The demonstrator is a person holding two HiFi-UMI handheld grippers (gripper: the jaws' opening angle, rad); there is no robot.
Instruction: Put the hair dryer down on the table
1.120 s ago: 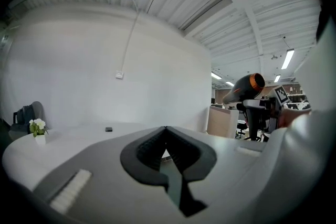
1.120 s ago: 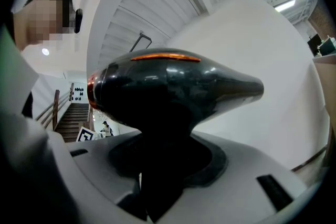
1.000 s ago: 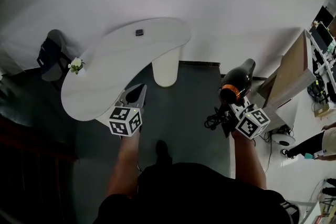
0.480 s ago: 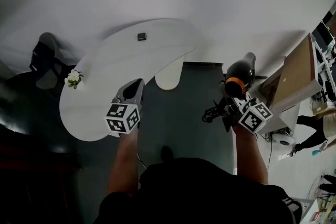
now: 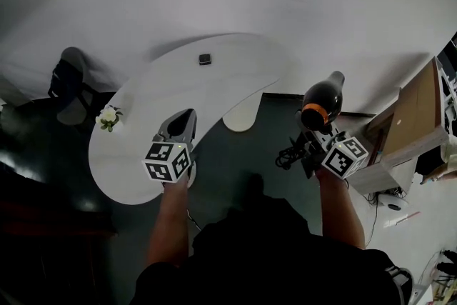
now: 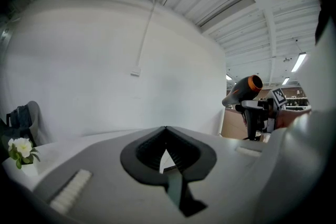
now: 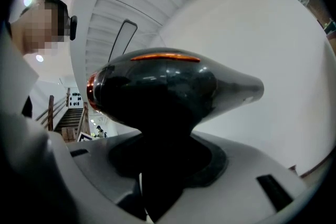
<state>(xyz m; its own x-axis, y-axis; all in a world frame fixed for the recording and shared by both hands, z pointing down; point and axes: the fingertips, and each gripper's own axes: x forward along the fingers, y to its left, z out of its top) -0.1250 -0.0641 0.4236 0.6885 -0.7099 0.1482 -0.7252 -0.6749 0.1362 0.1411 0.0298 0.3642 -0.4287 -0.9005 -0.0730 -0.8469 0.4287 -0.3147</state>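
A black hair dryer (image 5: 320,98) with an orange ring stands upright in my right gripper (image 5: 315,133), which is shut on its handle. It hangs over the dark floor, to the right of the white curved table (image 5: 214,82) and apart from it. In the right gripper view the hair dryer (image 7: 168,86) fills the middle, with its handle down between the jaws of the right gripper (image 7: 157,157). My left gripper (image 5: 183,123) hovers over the table's near edge, shut and holding nothing. In the left gripper view the left gripper (image 6: 166,131) has its tips together, and the hair dryer (image 6: 242,90) shows at the right.
A small white flower (image 5: 108,117) sits at the table's left end and a small dark object (image 5: 205,59) near its far edge. A dark chair (image 5: 68,82) stands left of the table. The dryer's black cord (image 5: 289,156) dangles below my right gripper. Cardboard boxes (image 5: 410,125) stand at the right.
The table has drifted right and nearer in the head view, so my left gripper now lies over its near edge. The dryer stays held upright in the right gripper.
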